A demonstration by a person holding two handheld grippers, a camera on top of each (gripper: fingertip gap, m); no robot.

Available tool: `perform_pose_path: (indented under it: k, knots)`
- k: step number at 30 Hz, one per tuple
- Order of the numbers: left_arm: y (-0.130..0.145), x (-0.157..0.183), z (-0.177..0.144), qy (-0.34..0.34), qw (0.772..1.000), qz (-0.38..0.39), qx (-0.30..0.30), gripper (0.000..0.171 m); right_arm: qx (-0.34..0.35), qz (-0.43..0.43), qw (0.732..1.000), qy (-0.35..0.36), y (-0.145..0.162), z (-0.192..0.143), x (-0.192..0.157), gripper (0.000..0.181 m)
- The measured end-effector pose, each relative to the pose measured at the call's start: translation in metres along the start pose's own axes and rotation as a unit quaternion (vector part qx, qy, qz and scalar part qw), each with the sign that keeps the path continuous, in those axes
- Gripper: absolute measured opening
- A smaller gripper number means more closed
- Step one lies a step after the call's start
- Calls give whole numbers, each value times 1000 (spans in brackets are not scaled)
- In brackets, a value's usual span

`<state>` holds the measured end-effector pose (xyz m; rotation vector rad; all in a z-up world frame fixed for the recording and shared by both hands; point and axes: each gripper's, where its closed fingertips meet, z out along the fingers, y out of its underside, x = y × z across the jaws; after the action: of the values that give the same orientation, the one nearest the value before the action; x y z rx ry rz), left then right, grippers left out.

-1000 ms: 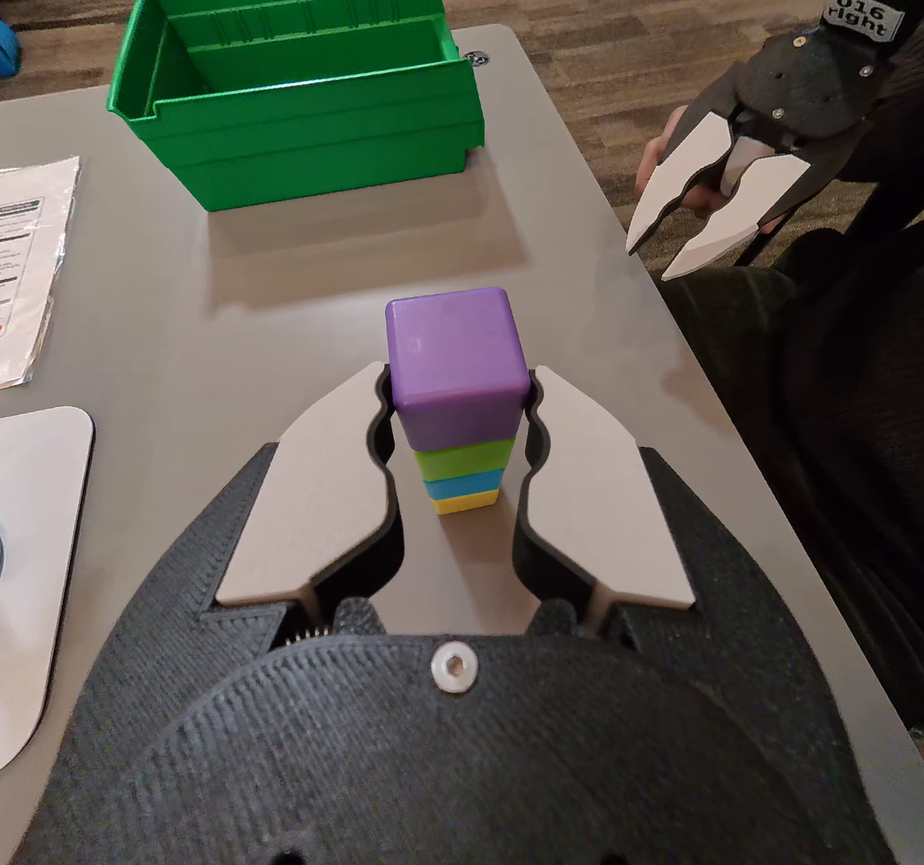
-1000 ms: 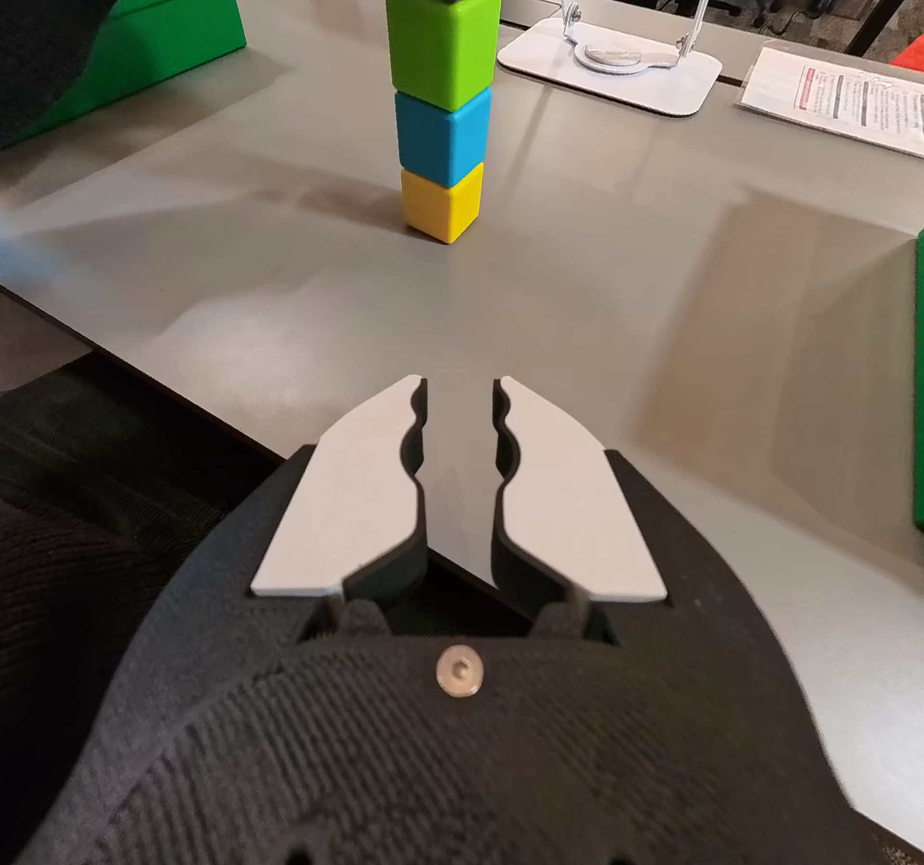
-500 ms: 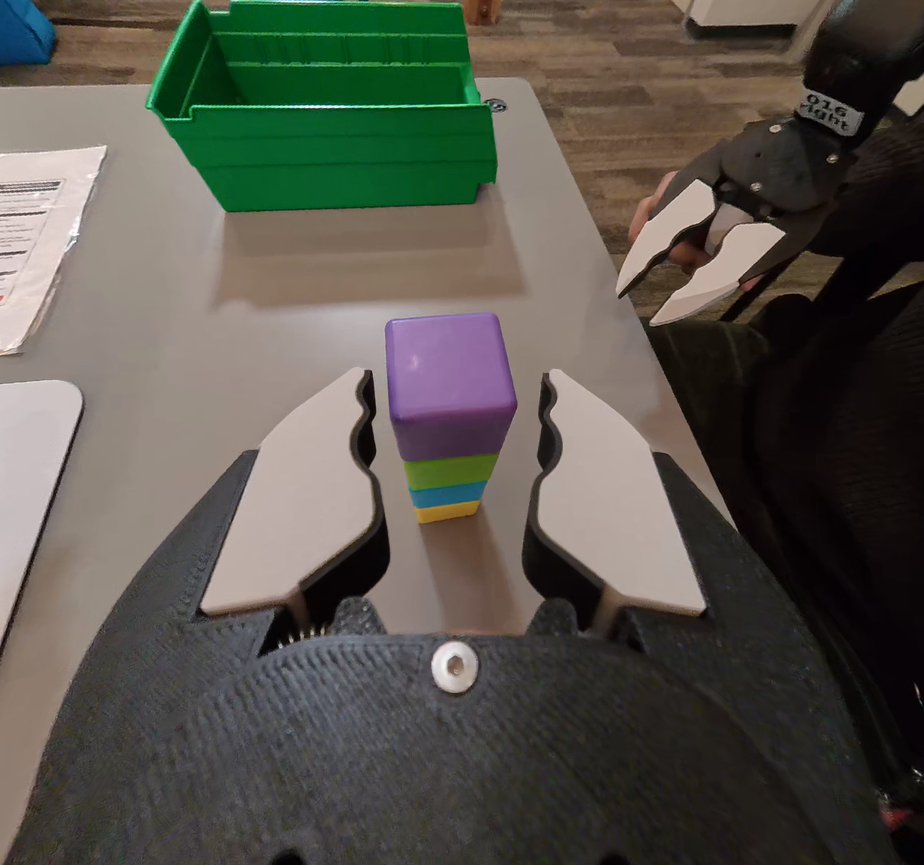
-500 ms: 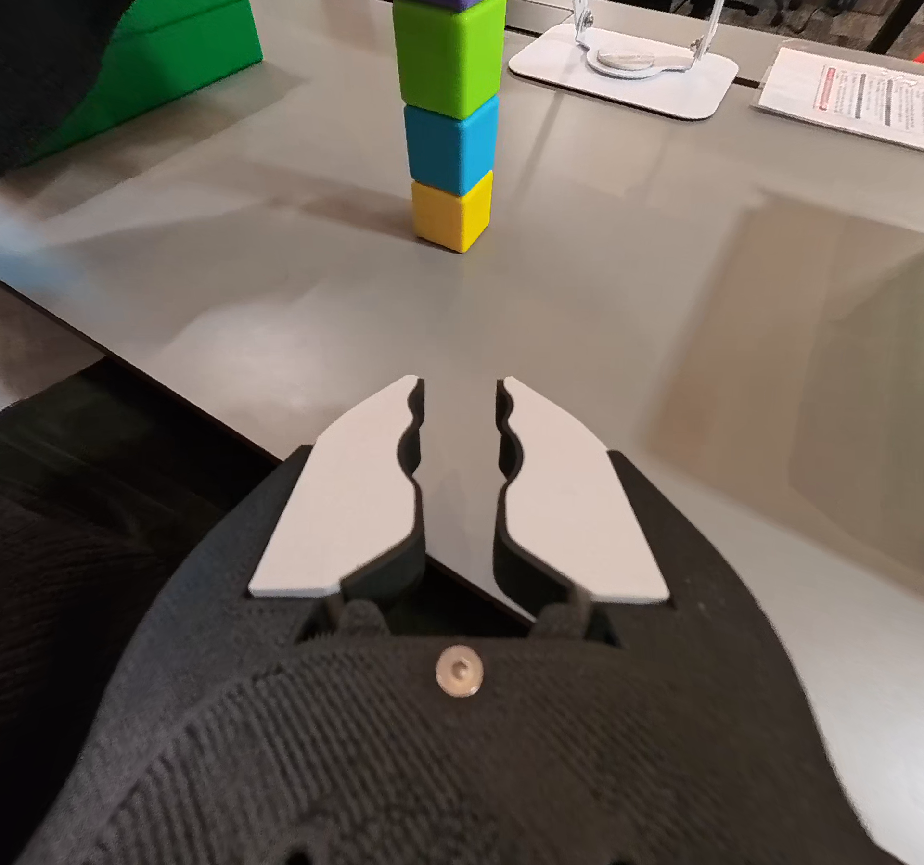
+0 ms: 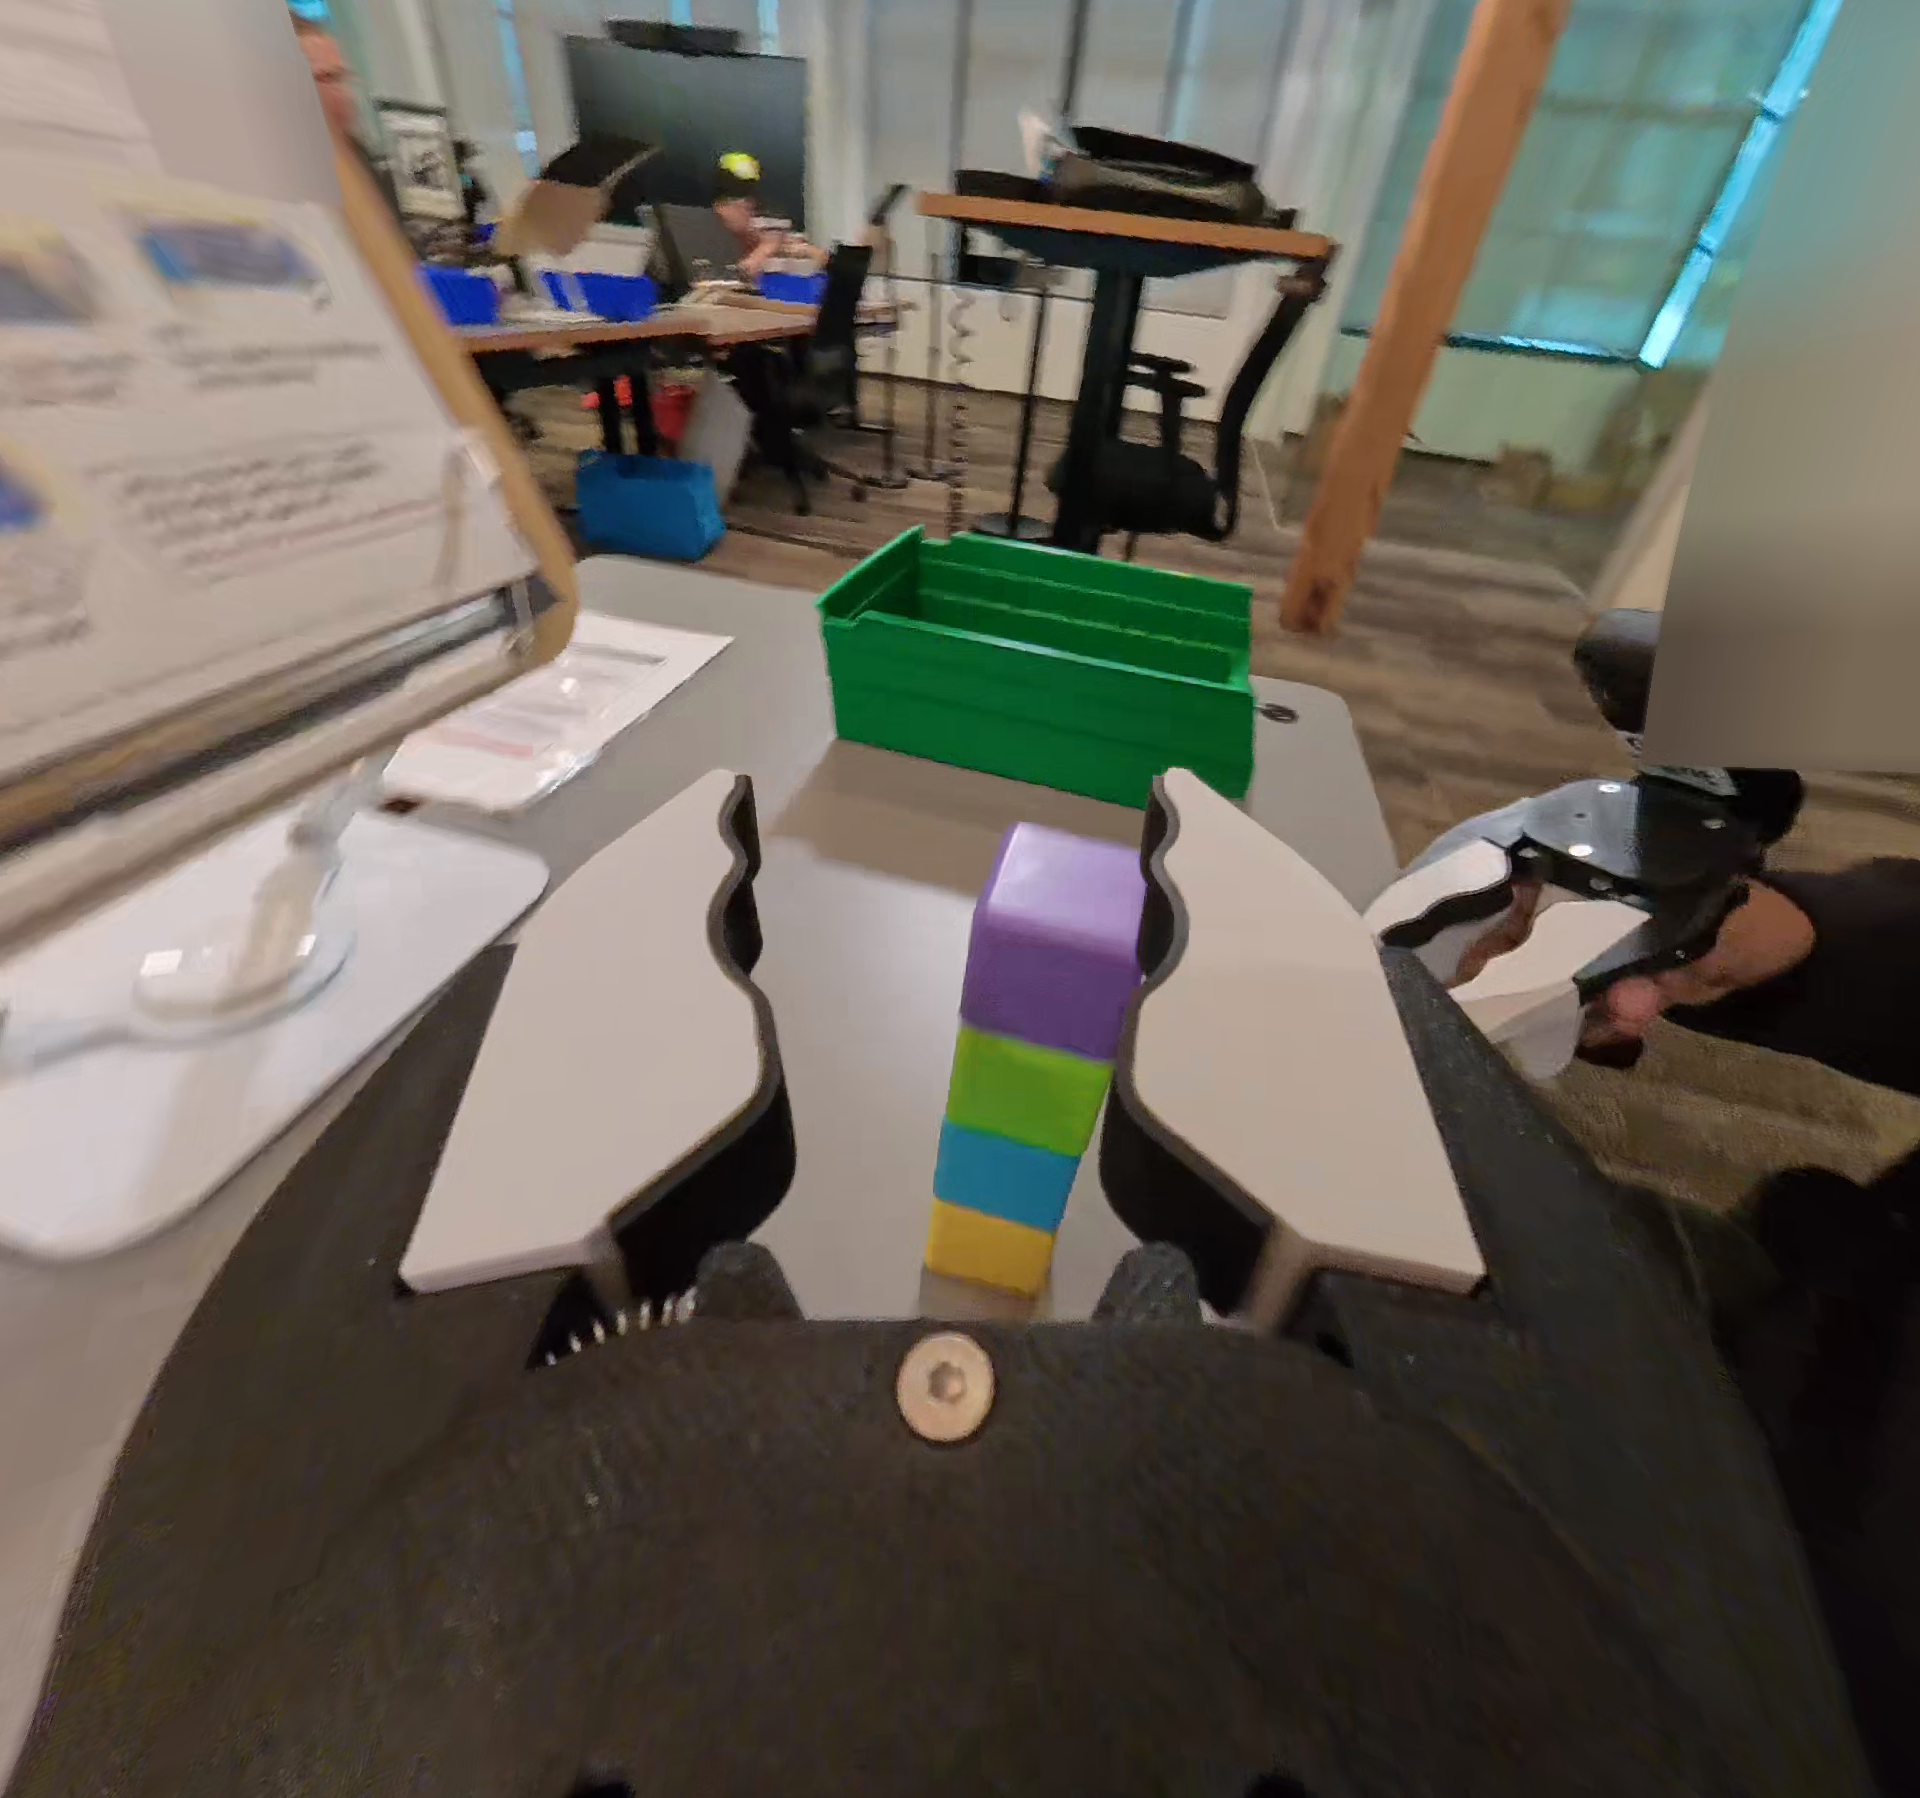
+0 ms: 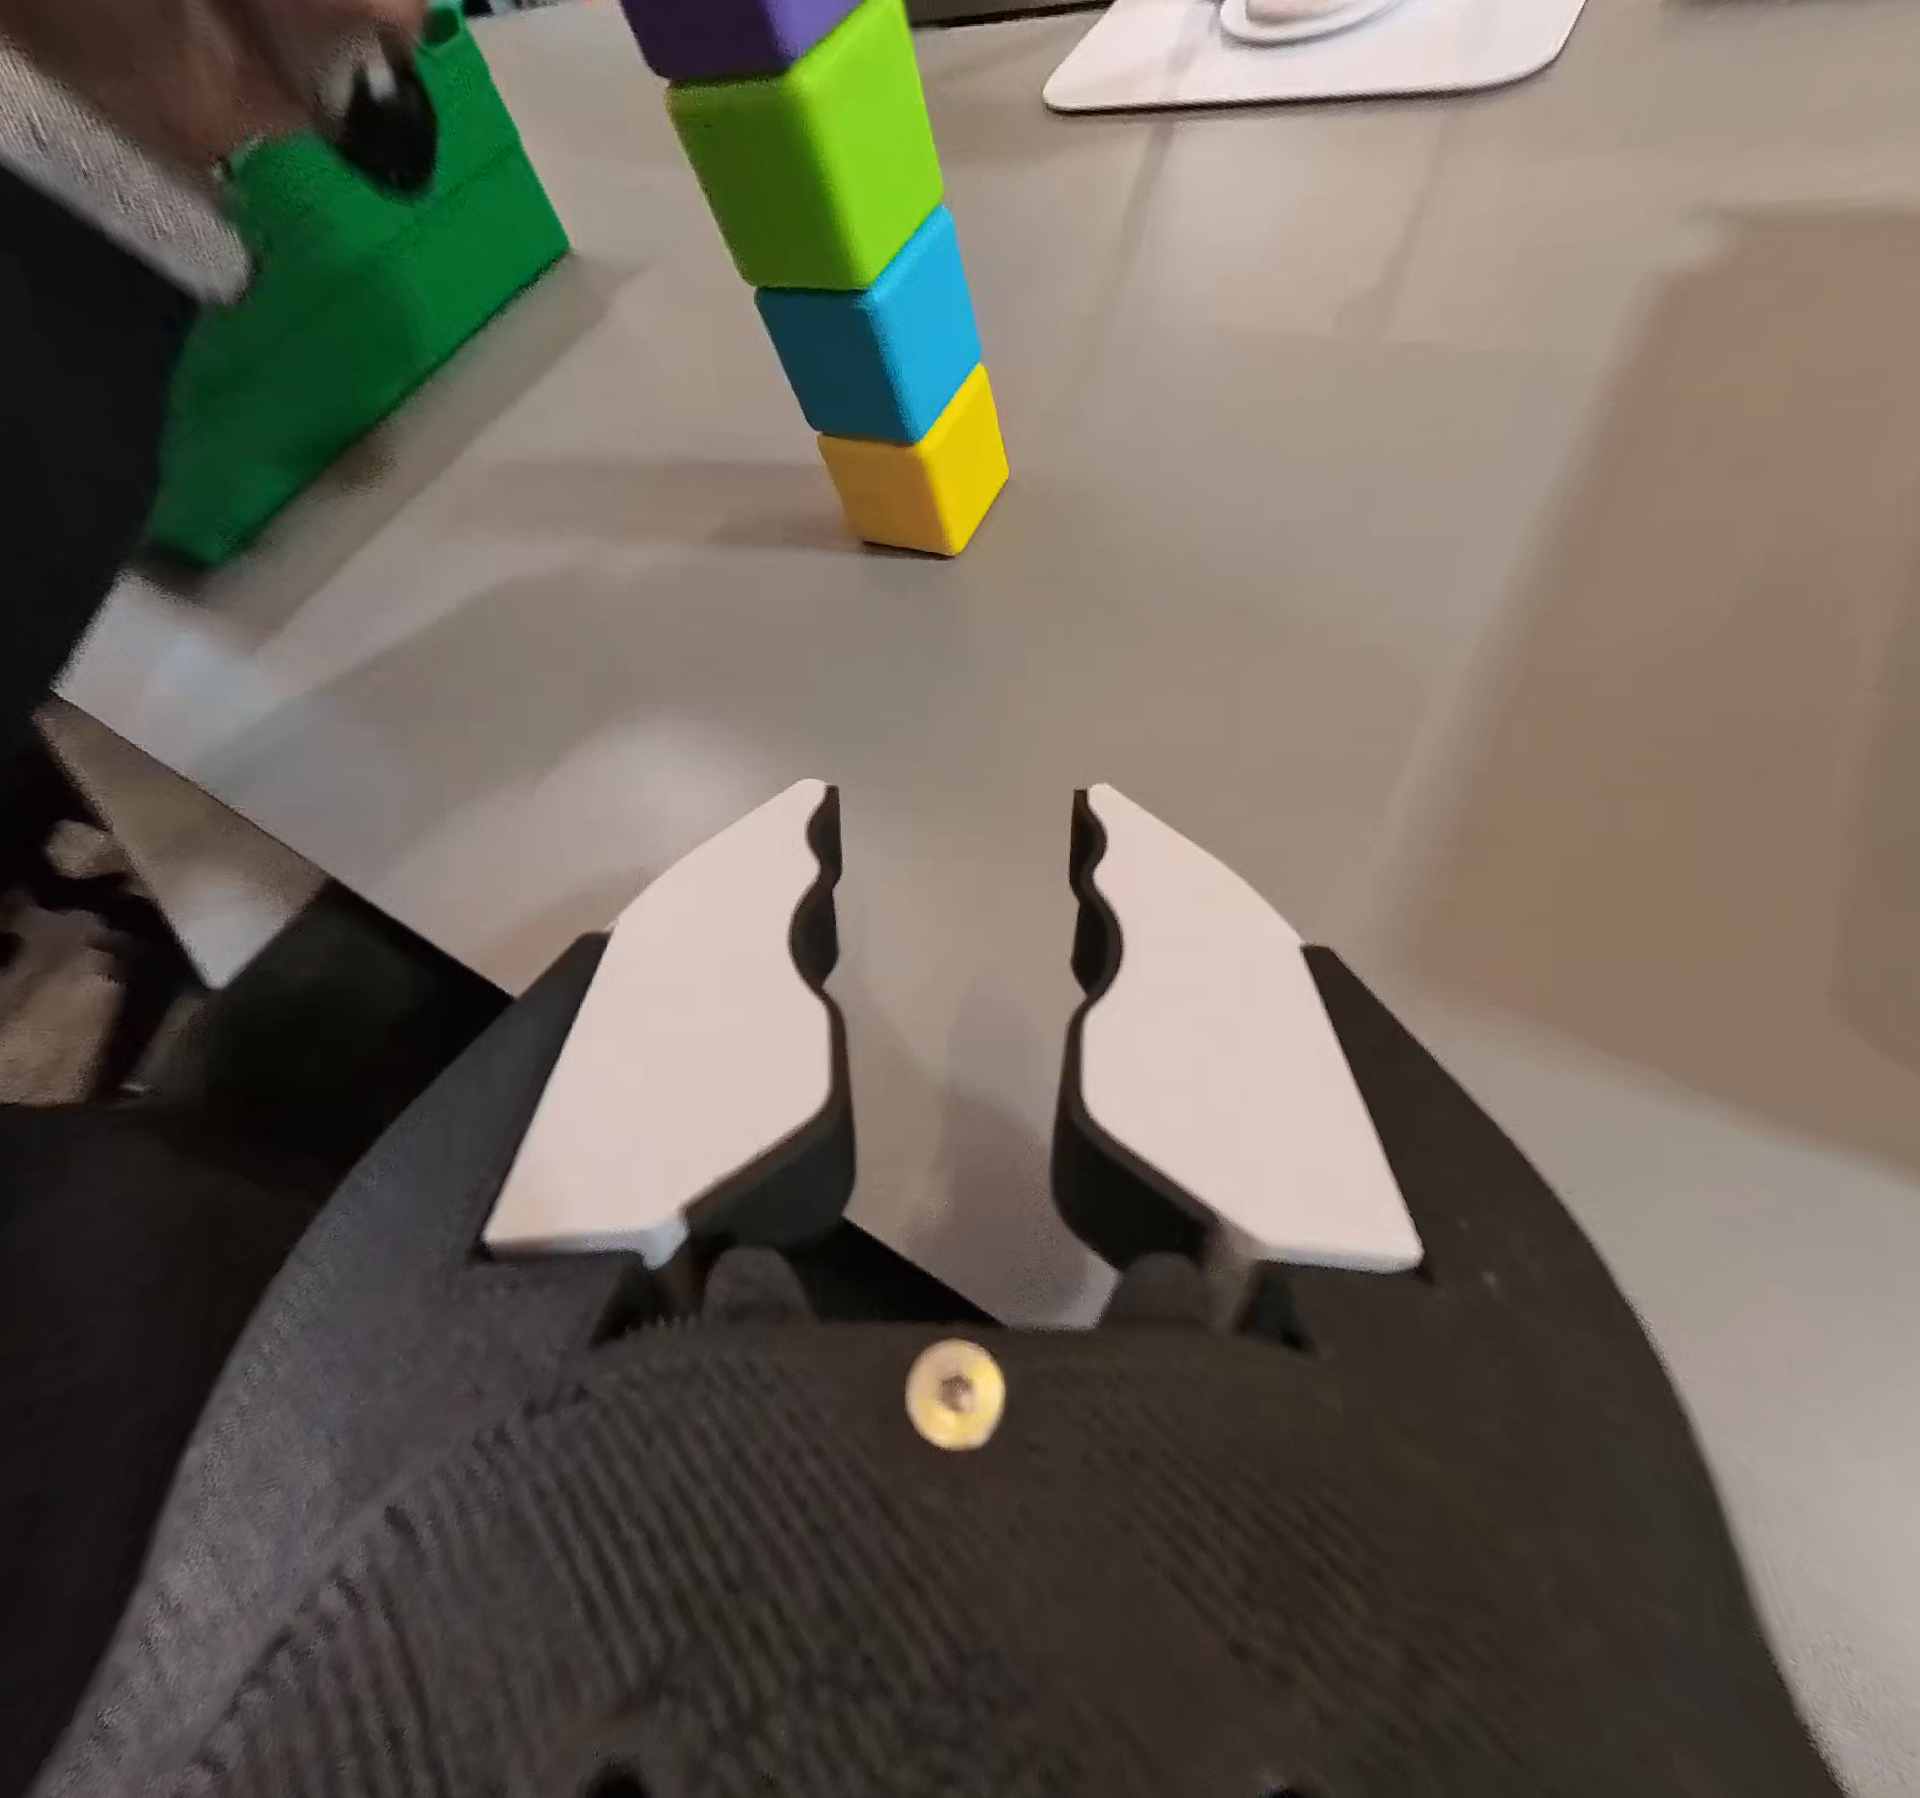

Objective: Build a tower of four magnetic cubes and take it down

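The left gripper (image 5: 945, 813) is spread wide and has nothing in its grasp. The stack of four blocks stands in the gap between its two prongs: purple block (image 5: 1055, 938) on top, then green block (image 5: 1029, 1088), blue block (image 5: 1006, 1177), and yellow block (image 5: 987, 1249) at the bottom on the grey table (image 5: 862, 917). From this camera the purple block sits just beside the right-hand prong; touching or a hair apart, I cannot tell.

Over at the table's near edge the right gripper (image 6: 954, 798) hangs part-open and empty, well apart from the stack.

The stack's long axis runs straight up from the table, and each block sits a little offset from the one below. That is the risk, in my judgement: a sideways nudge from that close prong would topple the upper blocks.

Behind the stack sits a green bin (image 5: 1039, 699); to the left a white stand base (image 5: 260, 1073) and a paper sheet (image 5: 582, 699).
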<state>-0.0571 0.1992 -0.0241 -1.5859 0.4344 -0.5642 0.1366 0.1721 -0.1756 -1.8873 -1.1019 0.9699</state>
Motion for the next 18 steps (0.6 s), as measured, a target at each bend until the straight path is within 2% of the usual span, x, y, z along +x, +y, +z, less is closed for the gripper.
perform_pose_path:
  k: [5,8,10,14,16,18]
  knots:
    - [72,-21,-46,-138,989,-38,-29,76,1,70,995,-68,-10,12,-2,44]
    - [86,-11,-60,-176,984,-36,-6,75,-1,99,990,-100,-16,23,-3,48]
    - [97,-4,-53,-168,985,-35,-10,75,1,102,988,-114,-22,27,-4,52]
    - [132,8,-20,-119,988,-24,-92,80,10,84,988,-127,-28,27,-6,54]
    - [141,19,-8,-94,990,-20,-106,82,25,110,983,-147,-33,24,-13,54]
    - [140,22,-5,-98,990,-14,-105,82,39,155,972,-174,-37,21,-21,53]
